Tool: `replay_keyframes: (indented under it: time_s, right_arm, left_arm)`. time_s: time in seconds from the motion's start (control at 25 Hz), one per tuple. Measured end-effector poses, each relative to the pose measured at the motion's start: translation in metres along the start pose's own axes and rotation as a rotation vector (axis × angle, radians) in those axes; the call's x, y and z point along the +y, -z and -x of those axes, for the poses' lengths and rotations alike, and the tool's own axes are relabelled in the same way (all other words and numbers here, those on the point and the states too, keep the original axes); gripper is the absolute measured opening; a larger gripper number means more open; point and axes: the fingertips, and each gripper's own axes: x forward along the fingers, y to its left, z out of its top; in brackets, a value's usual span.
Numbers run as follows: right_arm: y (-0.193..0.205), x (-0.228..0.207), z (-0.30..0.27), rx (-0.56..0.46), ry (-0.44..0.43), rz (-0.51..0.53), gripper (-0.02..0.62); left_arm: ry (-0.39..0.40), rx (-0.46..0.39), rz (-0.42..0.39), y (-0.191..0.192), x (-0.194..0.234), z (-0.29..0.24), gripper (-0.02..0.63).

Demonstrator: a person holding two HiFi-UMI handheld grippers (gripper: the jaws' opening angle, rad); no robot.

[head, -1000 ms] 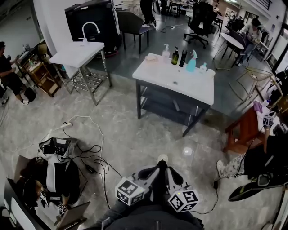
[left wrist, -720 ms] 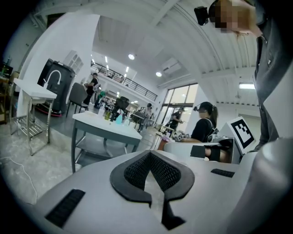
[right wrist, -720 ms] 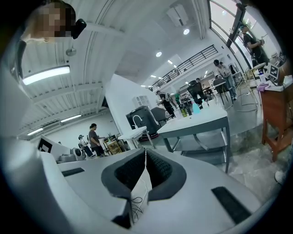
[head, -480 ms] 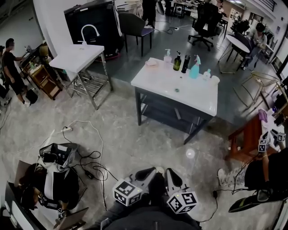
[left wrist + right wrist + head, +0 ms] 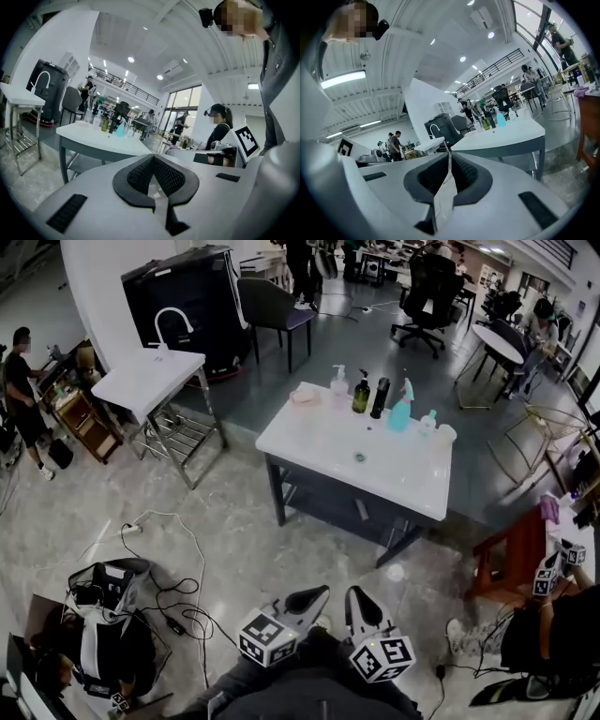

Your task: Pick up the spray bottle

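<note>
Both grippers sit at the 6 o'clock edge of the head view, side by side and apart, pointing toward 12 o'clock. The left gripper [image 5: 322,591] is clenched: in the left gripper view its jaws [image 5: 152,156] meet at the tips with nothing between them. The right gripper [image 5: 355,594] is also clenched and empty, and the right gripper view shows its pads [image 5: 461,172] pressed together at the tips. The spray bottle [image 5: 400,409], teal with a white trigger head, stands upright near the far edge of the white table [image 5: 375,456], between 12 and 1 o'clock from the grippers and well apart from both. It appears in the left gripper view [image 5: 120,129] and the right gripper view [image 5: 500,118] as a small teal shape on the tabletop. A black bottle [image 5: 380,397] stands just beside it at its 9 o'clock, followed by a dark green bottle [image 5: 361,395] and a clear pump bottle [image 5: 338,386]. A small bottle [image 5: 427,421] stands at its 3 o'clock. A second table with a tap [image 5: 145,381] stands at 10 o'clock from the grippers, and cables [image 5: 173,563] lie on the floor at 9 o'clock.
</note>
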Motion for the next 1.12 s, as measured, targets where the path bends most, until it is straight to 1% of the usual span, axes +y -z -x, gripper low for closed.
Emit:
replay_keyframes:
  time_s: [0.12, 0.36, 0.52, 0.72, 0.84, 1.0, 1.12]
  right_arm:
    - [-0.011, -0.017, -0.02, -0.001, -0.015, -0.002, 0.012]
    - [-0.028, -0.054, -0.051, -0.003, -0.036, -0.012, 0.012]
    - [-0.034, -0.072, -0.062, -0.004, -0.043, -0.02, 0.012]
    - [-0.035, -0.085, -0.068, -0.008, -0.049, -0.038, 0.012]
    - [-0.034, -0.09, -0.067, -0.008, -0.043, -0.047, 0.012]
    - [-0.033, -0.1, -0.062, -0.016, -0.006, -0.083, 0.012]
    - [-0.031, -0.105, -0.062, -0.022, 0.008, -0.111, 0.012]
  left_arm:
    - [-0.004, -0.006, 0.004, -0.009, 0.012, -0.024, 0.006]
    - [-0.03, 0.001, 0.037, -0.012, 0.032, -0.065, 0.006]
    - [-0.049, 0.0, 0.048, -0.015, 0.042, -0.084, 0.006]
    - [-0.062, 0.001, 0.06, -0.014, 0.047, -0.1, 0.006]
    - [-0.05, 0.015, 0.072, -0.011, 0.045, -0.107, 0.006]
    - [-0.023, 0.032, 0.073, -0.007, 0.039, -0.113, 0.006]
    - [-0.024, 0.043, 0.077, -0.002, 0.039, -0.114, 0.006]
